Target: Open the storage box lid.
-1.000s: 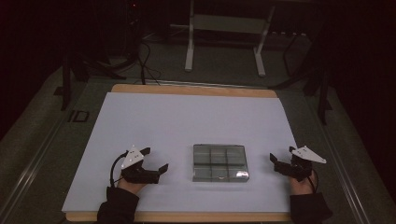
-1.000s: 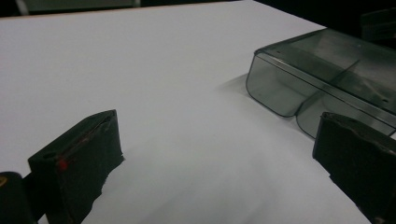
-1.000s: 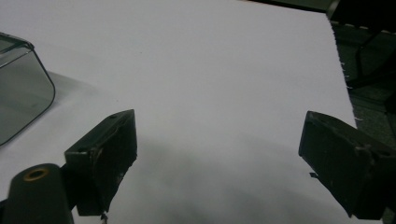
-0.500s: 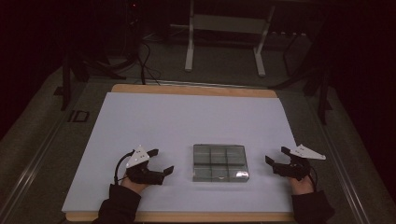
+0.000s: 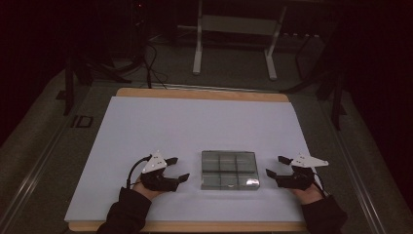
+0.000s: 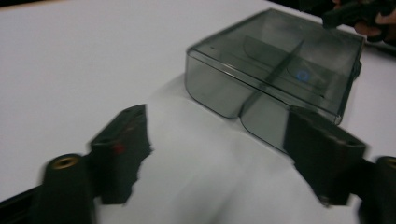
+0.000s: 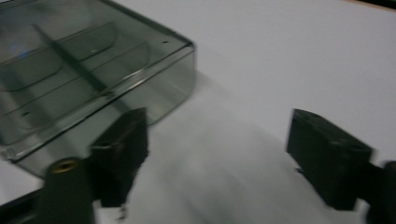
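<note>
Smoky translucent plastic formed the compartment box (image 5: 229, 169), which lay closed on the white sheet (image 5: 195, 126) covering the bench (image 5: 204, 94), near its front edge and between the two grippers. From the high view, six compartments in two rows were seen, with the left gripper (image 5: 178, 170) just beside the box's left side and the right gripper (image 5: 274, 167) just beside its right, neither touching it. From the left gripper view, the box's (image 6: 275, 70) rounded corner, a dividing wall and a small blue ring inside were made out, with the other gripper (image 6: 348, 13) beyond it. From the right gripper view, the curved inner partitions of the box (image 7: 84, 70) were shown close up. Both pairs of jaws stood apart with nothing between them, and both had just been closing. A dark floor (image 5: 44, 146), trailing cables (image 5: 146, 63) and a light metal stand (image 5: 234, 39) were seen behind the bench. Compared with a second earlier, both grippers had been brought closer to the box, which had not moved.
</note>
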Tool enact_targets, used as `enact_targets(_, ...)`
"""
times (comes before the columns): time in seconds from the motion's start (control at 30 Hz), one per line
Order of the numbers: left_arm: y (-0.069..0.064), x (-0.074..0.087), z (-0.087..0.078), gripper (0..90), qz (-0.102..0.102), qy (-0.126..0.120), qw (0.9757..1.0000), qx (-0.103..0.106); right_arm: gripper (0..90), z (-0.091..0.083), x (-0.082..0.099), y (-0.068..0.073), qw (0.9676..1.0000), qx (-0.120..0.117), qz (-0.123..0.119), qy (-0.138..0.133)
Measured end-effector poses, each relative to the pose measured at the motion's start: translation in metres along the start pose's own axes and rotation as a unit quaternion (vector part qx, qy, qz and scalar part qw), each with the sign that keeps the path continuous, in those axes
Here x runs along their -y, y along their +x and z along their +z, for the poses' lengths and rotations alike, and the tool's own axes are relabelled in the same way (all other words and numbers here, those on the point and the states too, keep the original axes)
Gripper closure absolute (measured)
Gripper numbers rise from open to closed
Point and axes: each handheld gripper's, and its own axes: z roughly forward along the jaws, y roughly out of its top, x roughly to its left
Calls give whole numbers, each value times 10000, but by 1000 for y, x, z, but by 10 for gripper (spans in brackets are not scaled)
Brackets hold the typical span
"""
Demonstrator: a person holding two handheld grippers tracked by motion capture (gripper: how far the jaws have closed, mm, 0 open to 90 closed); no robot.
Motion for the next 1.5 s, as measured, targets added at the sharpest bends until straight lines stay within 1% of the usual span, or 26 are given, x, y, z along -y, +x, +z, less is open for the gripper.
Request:
enact_targets(0.07, -2, 1, 3, 369, 87, 90, 9999, 36, 344, 2, 1, 2, 9998, -186, -60, 30)
enact_targets(0.13, -4, 1, 5, 471, 168, 198, 9996, 81, 424, 4, 1, 5, 9993, -358, -70, 72)
enact_targets(0.17, -5, 1, 6, 509, 226, 245, 9994, 113, 465, 5, 2, 7, 9990, -413, -113, 90)
enact_targets(0.2, -6, 1, 6, 571, 267, 293, 9991, 163, 502, 6, 2, 9, 9987, -467, -141, 129)
enact_targets(0.23, -7, 1, 7, 614, 307, 323, 9989, 170, 537, 7, 2, 10, 9984, -518, -169, 152)
enact_targets(0.3, -8, 0, 10, 698, 340, 379, 9984, 244, 634, 9, 3, 12, 9978, -581, -247, 217)
enact_targets(0.37, -11, 0, 13, 747, 401, 435, 9978, 283, 716, 11, 4, 14, 9971, -653, -284, 282)
enact_targets(0.47, -13, 0, 19, 822, 491, 586, 9966, 302, 815, 12, 5, 15, 9963, -709, -319, 360)
enact_targets(0.5, -14, 0, 21, 831, 524, 632, 9962, 294, 850, 12, 6, 15, 9960, -738, -328, 370)
enact_targets(0.57, -16, 0, 24, 879, 564, 663, 9957, 318, 897, 12, 5, 15, 9953, -797, -365, 402)
enact_targets(0.63, -17, -1, 26, 900, 593, 672, 9952, 382, 899, 12, 5, 16, 9946, -861, -373, 434)
enact_targets(0.73, -18, -2, 28, 900, 620, 694, 9946, 453, 900, 14, 5, 18, 9934, -953, -406, 489)
enact_targets(0.83, -18, -3, 30, 900, 638, 709, 9942, 496, 900, 14, 5, 20, 9926, -1006, -475, 478)
enact_targets(1.0, -19, -4, 32, 900, 665, 717, 9936, 571, 900, 14, 3, 22, 9922, -1048, -522, 429)
enact_targets(1.3, -24, -6, 36, 900, 799, 720, 9919, 671, 900, 13, 3, 23, 9917, -1106, -527, 387)
enact_targets(1.5, -23, -7, 37, 900, 807, 705, 9918, 691, 900, 14, 2, 24, 9914, -1145, -510, 384)
